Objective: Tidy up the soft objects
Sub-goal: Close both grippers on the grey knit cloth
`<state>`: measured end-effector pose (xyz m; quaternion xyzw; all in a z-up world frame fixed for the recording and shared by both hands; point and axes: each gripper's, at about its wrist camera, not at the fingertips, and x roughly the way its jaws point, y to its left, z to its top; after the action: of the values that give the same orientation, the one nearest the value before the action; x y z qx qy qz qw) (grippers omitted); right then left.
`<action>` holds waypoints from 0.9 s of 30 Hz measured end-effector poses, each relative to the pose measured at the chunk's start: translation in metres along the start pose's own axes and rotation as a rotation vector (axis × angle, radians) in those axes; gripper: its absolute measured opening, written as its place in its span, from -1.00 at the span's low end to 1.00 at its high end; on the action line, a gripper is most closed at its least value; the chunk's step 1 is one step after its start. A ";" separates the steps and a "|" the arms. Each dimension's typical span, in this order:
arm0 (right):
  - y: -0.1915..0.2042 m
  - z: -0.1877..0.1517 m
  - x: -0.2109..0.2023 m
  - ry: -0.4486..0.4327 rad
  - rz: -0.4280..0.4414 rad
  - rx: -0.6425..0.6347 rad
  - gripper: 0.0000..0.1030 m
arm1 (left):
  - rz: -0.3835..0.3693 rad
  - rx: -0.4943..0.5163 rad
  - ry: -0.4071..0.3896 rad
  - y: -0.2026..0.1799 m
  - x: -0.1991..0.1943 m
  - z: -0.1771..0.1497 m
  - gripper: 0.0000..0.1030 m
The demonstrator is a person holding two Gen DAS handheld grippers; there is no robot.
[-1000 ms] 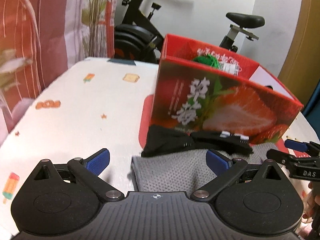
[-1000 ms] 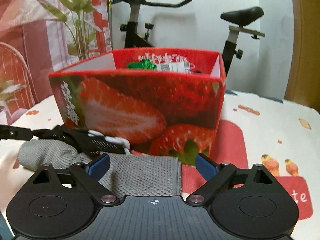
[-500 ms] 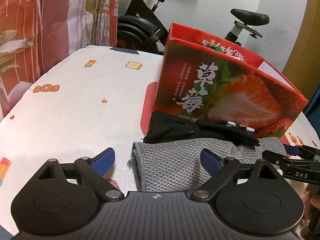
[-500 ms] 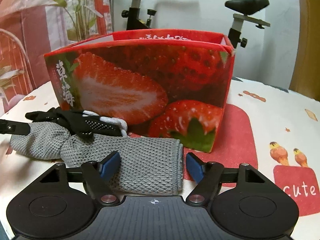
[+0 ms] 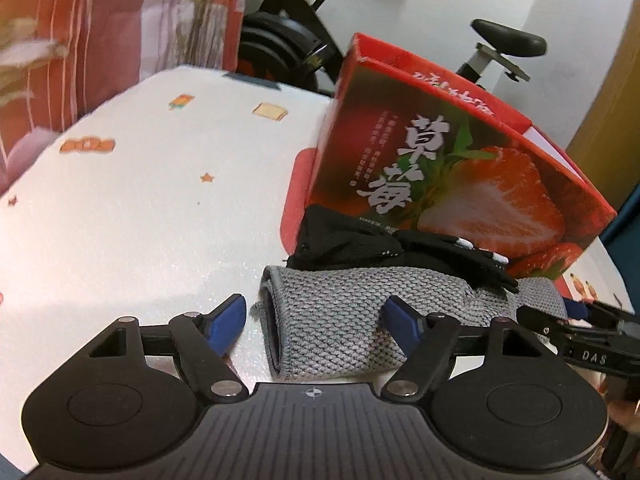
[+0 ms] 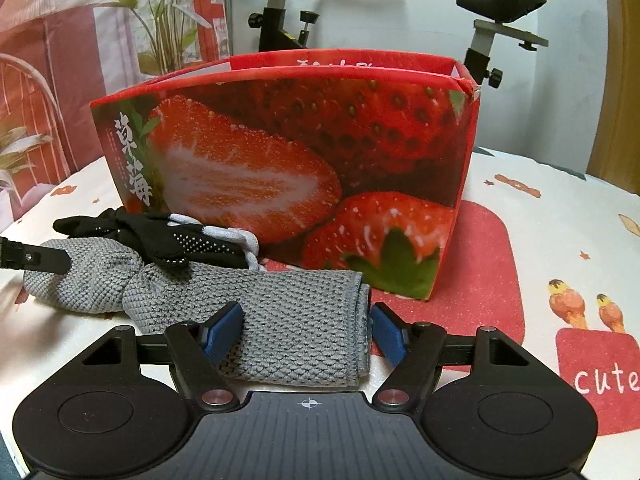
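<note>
A grey knitted cloth [image 5: 352, 320] lies stretched across the patterned tabletop [image 5: 140, 208] just in front of a red strawberry-printed box [image 6: 300, 152], with a black glove [image 6: 168, 236] resting on its far edge, against the foot of the box. The left gripper [image 5: 316, 320] straddles one folded end of the cloth, its blue fingers [image 5: 228, 318] having just been closing — one stands off the cloth's edge on bare tabletop, the other is over the knit, so the pads do not yet press on it. The right gripper [image 6: 306, 328] brackets the opposite end; its fingers [image 6: 384, 330] stand at a middling width, apparently at the fabric's edges — though whether they actually pinch it cannot be told. An exercise bike [image 6: 492, 20] stands behind the box.
</note>
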<state>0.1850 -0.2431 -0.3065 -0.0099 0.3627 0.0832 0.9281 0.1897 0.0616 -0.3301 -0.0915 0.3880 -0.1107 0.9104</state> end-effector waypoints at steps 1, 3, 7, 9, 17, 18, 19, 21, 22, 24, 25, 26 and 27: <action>0.000 0.000 0.000 0.001 0.001 0.000 0.31 | -0.007 -0.017 -0.002 0.002 0.001 0.001 0.51; -0.001 0.000 0.001 0.004 0.004 0.004 0.31 | -0.010 -0.019 -0.006 0.002 0.002 0.001 0.51; 0.000 0.001 0.000 0.005 0.005 0.007 0.31 | 0.015 0.018 -0.003 -0.005 0.004 0.000 0.51; -0.001 0.000 0.000 0.007 0.005 0.011 0.30 | 0.023 0.030 -0.001 -0.008 0.004 0.000 0.51; 0.002 0.004 0.001 0.041 -0.009 0.019 0.26 | -0.002 0.015 0.013 -0.004 0.001 -0.001 -0.17; 0.003 0.004 0.001 0.045 -0.010 0.019 0.23 | -0.016 0.014 0.023 -0.004 0.001 -0.001 -0.34; 0.004 0.004 -0.001 0.050 -0.010 0.019 0.15 | -0.024 0.013 0.030 -0.004 0.000 -0.002 -0.39; 0.006 0.004 -0.005 0.058 -0.005 0.022 0.01 | -0.031 0.020 0.036 -0.005 -0.001 -0.003 -0.56; 0.007 0.003 -0.007 0.062 -0.004 0.022 -0.05 | -0.033 0.027 0.038 -0.006 -0.002 -0.004 -0.59; 0.008 0.002 -0.012 0.071 -0.002 0.024 -0.14 | -0.032 0.043 0.038 -0.010 -0.004 -0.005 -0.64; 0.007 0.001 -0.014 0.074 0.000 0.027 -0.22 | -0.034 0.050 0.039 -0.012 -0.005 -0.005 -0.64; 0.007 0.000 -0.017 0.076 0.004 0.034 -0.30 | -0.037 0.052 0.041 -0.012 -0.006 -0.006 -0.65; 0.006 -0.001 -0.019 0.078 0.010 0.041 -0.34 | -0.043 0.051 0.042 -0.012 -0.008 -0.006 -0.66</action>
<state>0.1700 -0.2403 -0.2940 0.0074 0.4004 0.0798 0.9128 0.1786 0.0517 -0.3262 -0.0743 0.4018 -0.1420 0.9016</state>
